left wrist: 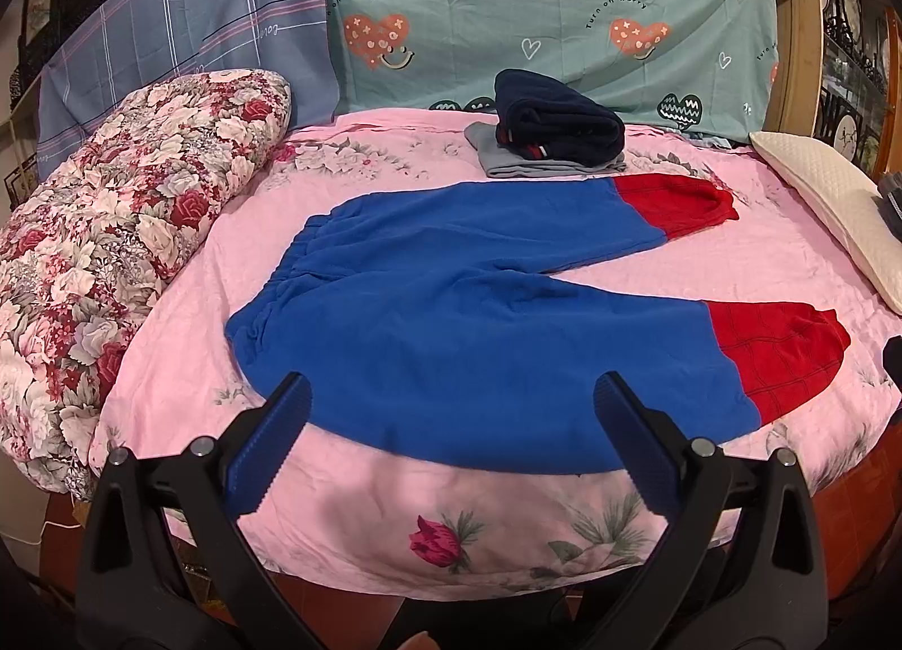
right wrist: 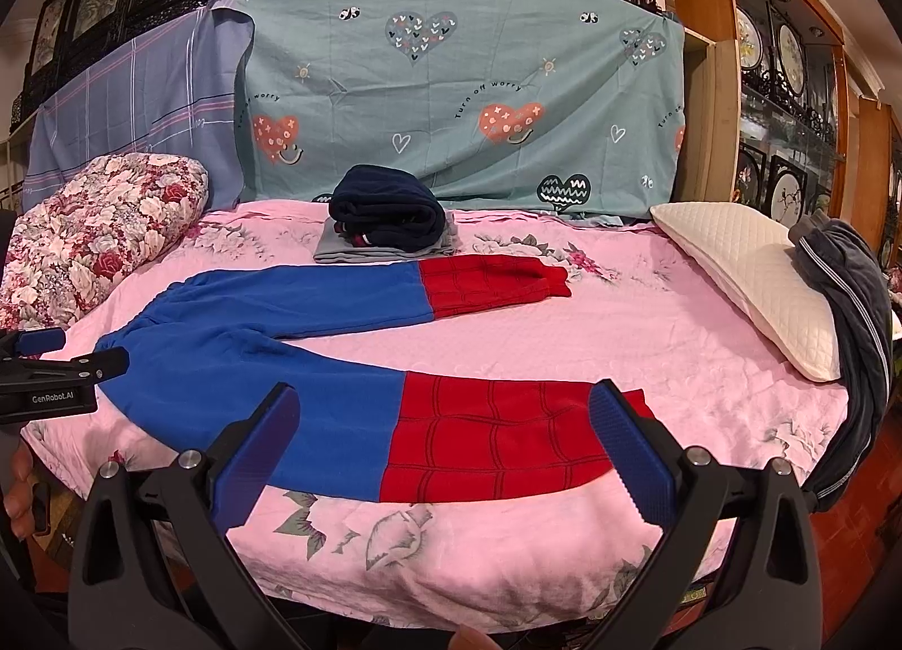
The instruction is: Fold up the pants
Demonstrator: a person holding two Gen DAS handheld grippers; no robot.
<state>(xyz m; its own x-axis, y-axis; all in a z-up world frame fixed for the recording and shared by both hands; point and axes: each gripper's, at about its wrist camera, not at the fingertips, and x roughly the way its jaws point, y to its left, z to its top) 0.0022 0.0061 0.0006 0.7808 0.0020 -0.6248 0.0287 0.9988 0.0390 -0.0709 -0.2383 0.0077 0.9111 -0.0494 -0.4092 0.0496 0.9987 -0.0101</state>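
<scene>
The pants (left wrist: 451, 312) lie flat and unfolded on the pink bedspread (left wrist: 451, 526), legs splayed toward 3 o'clock, waistband at 9 o'clock; no fold is made, so all folding remains. The left gripper (left wrist: 451, 413) and right gripper (right wrist: 445, 424) both stand wide apart, empty, at the near edge. Legible writing: "Turn off worry" on the green sheet (right wrist: 451, 86); "GenRobot.AI" on the left gripper body.

We see warm, even indoor light with soft shadows under each gripper near the bed's (left wrist: 462, 537) front edge. Fisheye bending curves the frames; corners go black; focus stays sharp.
</scene>
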